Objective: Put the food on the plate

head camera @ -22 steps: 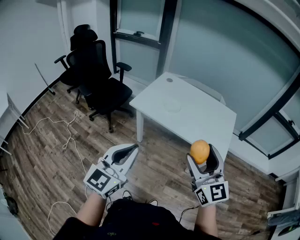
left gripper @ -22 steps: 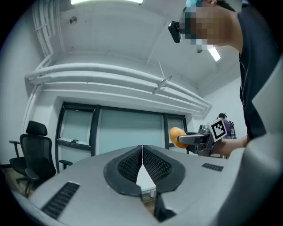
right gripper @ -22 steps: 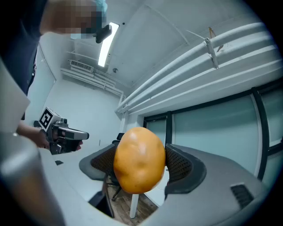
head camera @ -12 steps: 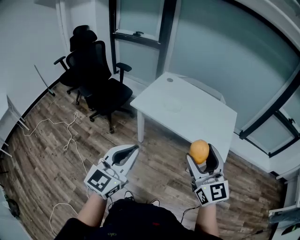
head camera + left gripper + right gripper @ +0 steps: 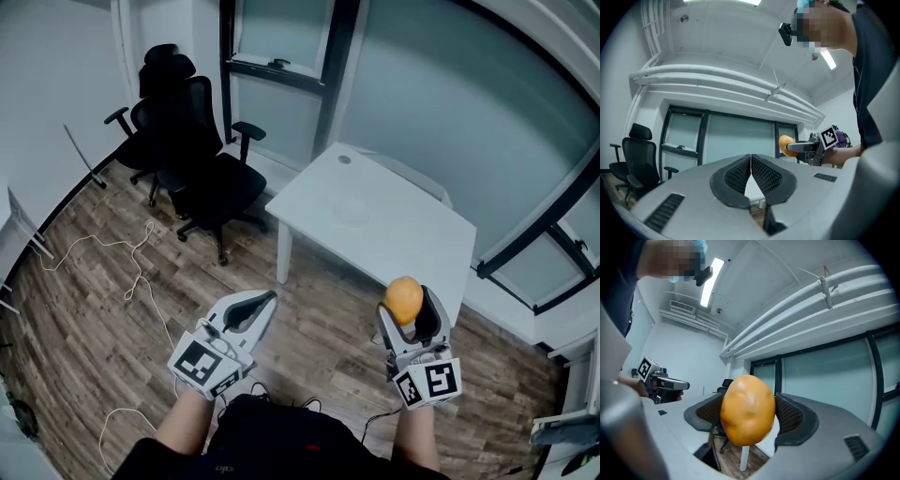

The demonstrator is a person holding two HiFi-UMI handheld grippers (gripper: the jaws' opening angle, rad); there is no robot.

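The right gripper [image 5: 409,307] is clamping the food [image 5: 747,409], an orange-yellow oval that may be a potato, between its two widely spread pads, out near their tips. The left gripper [image 5: 268,297] is carrying nothing, its jaws pressed together pad to pad. In the right gripper view the food's long axis is standing upright, crosswise to the squeeze, with its top and bottom bulging out past the pads. Both grippers are hovering over the wood floor, just in front of the person and short of the table [image 5: 412,246]. The coming move is likely turning on one relation: the faint round shape on the tabletop, which is probably the plate [image 5: 352,212], is lying ahead of the loaded right gripper and somewhat to its left, well apart from it. The right gripper is sitting nearer the table's close edge than the left, so it is likely the one to carry the food forward. The plate is proving hard to make out, pale against a pale top, so its rim and depth cannot be told. A small round thing [image 5: 344,159] near the table's far corner is too small to identify. Neither gripper view is showing the tabletop. The food is covering the inner faces of the right pads, so how much of each pad is gripping it cannot be seen.
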